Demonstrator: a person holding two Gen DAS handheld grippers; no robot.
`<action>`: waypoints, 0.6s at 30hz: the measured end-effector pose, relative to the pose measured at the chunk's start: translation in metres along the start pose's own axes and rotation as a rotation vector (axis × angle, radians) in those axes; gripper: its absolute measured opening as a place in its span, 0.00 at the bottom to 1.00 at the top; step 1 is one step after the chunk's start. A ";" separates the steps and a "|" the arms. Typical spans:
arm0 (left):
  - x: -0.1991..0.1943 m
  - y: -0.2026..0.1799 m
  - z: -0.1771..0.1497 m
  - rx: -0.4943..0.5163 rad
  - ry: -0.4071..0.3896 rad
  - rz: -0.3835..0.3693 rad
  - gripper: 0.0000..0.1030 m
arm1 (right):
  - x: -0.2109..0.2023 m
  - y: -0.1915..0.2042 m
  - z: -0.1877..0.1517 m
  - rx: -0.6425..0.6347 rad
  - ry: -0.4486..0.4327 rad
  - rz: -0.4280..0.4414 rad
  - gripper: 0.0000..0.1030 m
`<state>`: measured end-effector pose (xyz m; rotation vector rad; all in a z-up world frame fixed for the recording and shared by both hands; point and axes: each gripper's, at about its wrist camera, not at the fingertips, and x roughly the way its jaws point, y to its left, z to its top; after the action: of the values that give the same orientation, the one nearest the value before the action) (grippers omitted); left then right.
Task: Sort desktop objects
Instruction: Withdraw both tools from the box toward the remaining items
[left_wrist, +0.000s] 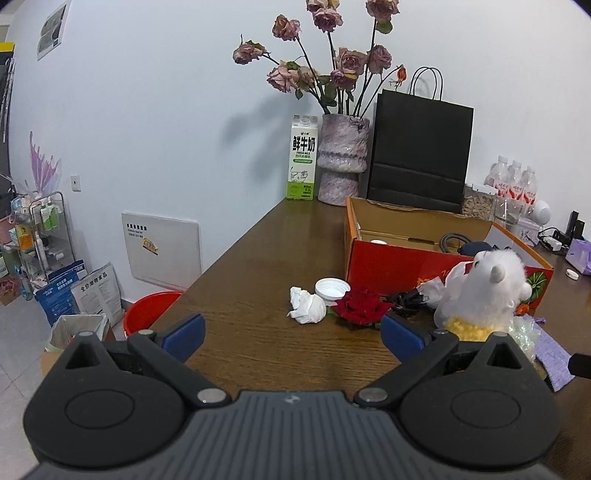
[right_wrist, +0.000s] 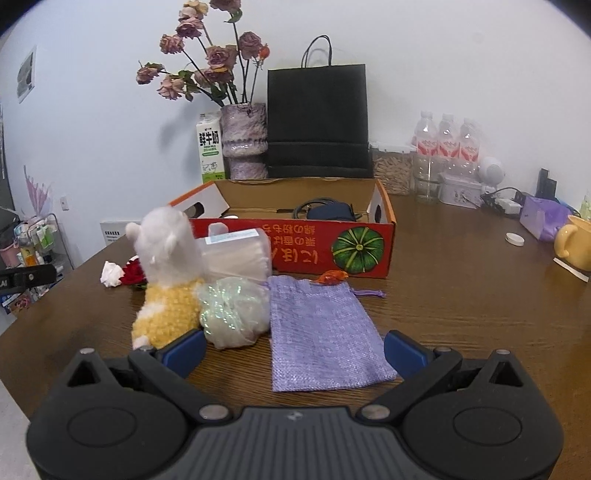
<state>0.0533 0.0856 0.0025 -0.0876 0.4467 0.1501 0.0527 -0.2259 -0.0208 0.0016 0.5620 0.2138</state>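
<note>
Both tools stand released: your left gripper (left_wrist: 291, 334) and right gripper (right_wrist: 293, 349) have their blue pads spread wide and hold nothing. The clutter to be sorted lies on the brown wooden table (right_wrist: 461, 295), in front of the open red cardboard box with the pumpkin print (right_wrist: 295, 251), which looks to be the destination. Your right gripper faces the flat lilac woven drawstring pouch (right_wrist: 321, 332); if that is your pick, come in low at one edge and pinch a fold, since flat cloth gives the pads little to bite. Your left gripper faces the crumpled white tissue (left_wrist: 307, 305), just beside the white plastic screw cap (left_wrist: 332, 288) and the red fabric rose (left_wrist: 360, 306); close on the tissue alone. Count in view: one white-and-yellow plush alpaca (right_wrist: 166, 273), one iridescent mesh bundle (right_wrist: 232, 314), one clear plastic-wrapped packet (right_wrist: 236, 254), one pouch, one tissue, one rose, one cap. A second small white lid (right_wrist: 515, 239) lies well apart to the right.
</note>
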 end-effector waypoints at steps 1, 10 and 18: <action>0.001 0.001 -0.001 -0.001 0.004 0.003 1.00 | 0.002 -0.001 0.000 0.000 0.005 -0.001 1.00; 0.019 0.005 -0.002 0.009 0.036 0.016 1.00 | 0.023 -0.010 0.002 0.002 0.038 -0.035 1.00; 0.042 0.004 0.006 0.034 0.044 0.020 1.00 | 0.048 -0.029 0.022 -0.006 0.032 -0.074 0.99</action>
<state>0.0925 0.0955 -0.0104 -0.0533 0.4942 0.1605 0.1098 -0.2432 -0.0294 -0.0285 0.5926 0.1438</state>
